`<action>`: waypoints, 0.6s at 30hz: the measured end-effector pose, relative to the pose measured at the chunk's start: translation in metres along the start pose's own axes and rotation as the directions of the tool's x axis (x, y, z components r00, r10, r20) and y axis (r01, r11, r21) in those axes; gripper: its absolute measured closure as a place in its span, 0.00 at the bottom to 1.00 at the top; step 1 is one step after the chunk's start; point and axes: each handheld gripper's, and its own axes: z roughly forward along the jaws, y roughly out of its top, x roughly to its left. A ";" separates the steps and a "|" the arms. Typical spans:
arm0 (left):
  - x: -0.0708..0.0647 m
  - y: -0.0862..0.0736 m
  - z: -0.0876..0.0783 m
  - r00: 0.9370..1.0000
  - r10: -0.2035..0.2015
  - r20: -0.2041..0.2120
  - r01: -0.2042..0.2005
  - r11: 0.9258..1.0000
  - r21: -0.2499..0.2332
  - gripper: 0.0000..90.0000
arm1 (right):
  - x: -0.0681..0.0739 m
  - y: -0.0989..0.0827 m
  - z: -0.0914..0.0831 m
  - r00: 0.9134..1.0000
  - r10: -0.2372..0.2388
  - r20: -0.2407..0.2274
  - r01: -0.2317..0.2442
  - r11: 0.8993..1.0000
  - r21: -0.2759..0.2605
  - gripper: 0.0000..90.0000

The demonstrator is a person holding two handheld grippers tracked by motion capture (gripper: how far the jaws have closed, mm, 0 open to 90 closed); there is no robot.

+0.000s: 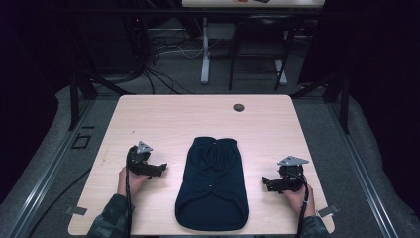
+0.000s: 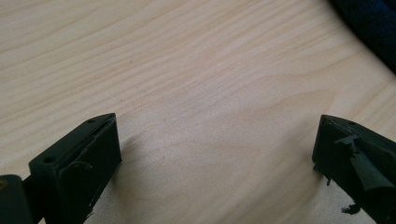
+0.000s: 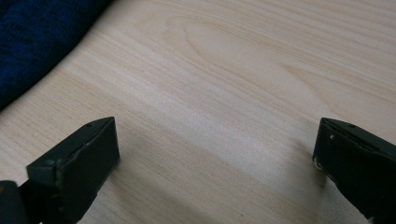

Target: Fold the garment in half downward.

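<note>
Dark navy knitted garment [image 1: 212,183] spread flat on the pale wooden table [image 1: 163,114], just nearer the person's edge than mid-table, long axis running from near edge to far edge, rounded wider end close to the person, narrower end with the small openings farther off. Left gripper [image 1: 161,168] just beside its left flank, right gripper [image 1: 266,182] just beside its right flank, both pointed inward at the cloth and about equally near, neither touching it. Jaws of both spread wide, nothing between them but bare wood grain: so in the left gripper view [image 2: 217,154], with a corner of dark cloth [image 2: 373,23] at upper right, and in the right gripper view [image 3: 217,154], with blue knit [image 3: 32,42] at upper left. Probably a two-sided approach next, each tool taking its own edge. No brand, label or legible writing anywhere on garment, table or tools
</note>
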 end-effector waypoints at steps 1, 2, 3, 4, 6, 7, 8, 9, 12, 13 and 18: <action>0.000 0.000 0.000 1.000 0.000 0.000 0.000 1.000 0.000 0.01 | 0.000 0.000 0.000 1.000 0.000 0.000 0.000 1.000 0.000 0.00; 0.000 0.000 0.000 1.000 0.000 0.000 0.000 1.000 0.000 0.01 | 0.000 0.000 0.000 1.000 -0.001 -0.002 0.001 1.000 0.000 0.00; 0.000 0.000 0.000 1.000 0.000 0.001 0.000 1.000 0.000 0.01 | 0.000 0.000 0.001 1.000 -0.005 -0.007 0.005 1.000 0.000 0.00; 0.000 0.000 0.000 1.000 0.000 0.002 0.000 1.000 0.000 0.01 | 0.000 0.001 0.001 1.000 -0.015 -0.010 0.015 1.000 -0.004 0.00; 0.000 0.000 0.000 1.000 0.002 0.003 -0.002 1.000 0.000 0.01 | 0.000 0.001 0.002 1.000 -0.018 -0.016 0.018 1.000 -0.005 0.00; 0.000 0.000 0.000 1.000 0.002 0.002 -0.002 1.000 0.000 0.01 | 0.000 0.001 0.002 1.000 -0.021 -0.017 0.021 1.000 -0.004 0.00; 0.000 0.000 0.000 1.000 0.002 0.002 -0.002 1.000 -0.001 0.01 | 0.000 0.002 0.002 1.000 -0.023 -0.018 0.023 1.000 -0.004 0.00; 0.000 0.000 0.000 1.000 0.002 0.002 -0.002 1.000 -0.001 0.01 | 0.000 0.002 0.002 0.999 -0.028 -0.018 0.028 1.000 -0.001 0.00; 0.000 0.000 0.000 1.000 0.002 0.001 -0.002 1.000 0.000 0.01 | -0.001 0.002 0.001 0.999 -0.038 -0.025 0.038 0.999 0.005 0.02; 0.000 0.000 0.000 1.000 0.000 0.000 0.000 1.000 0.000 0.01 | 0.000 0.002 0.002 0.999 -0.035 -0.029 0.035 0.999 -0.002 0.02; 0.000 0.002 0.000 1.000 -0.006 0.000 0.006 1.000 0.017 0.01 | 0.001 0.004 0.002 1.000 -0.019 -0.018 0.019 1.000 0.017 0.00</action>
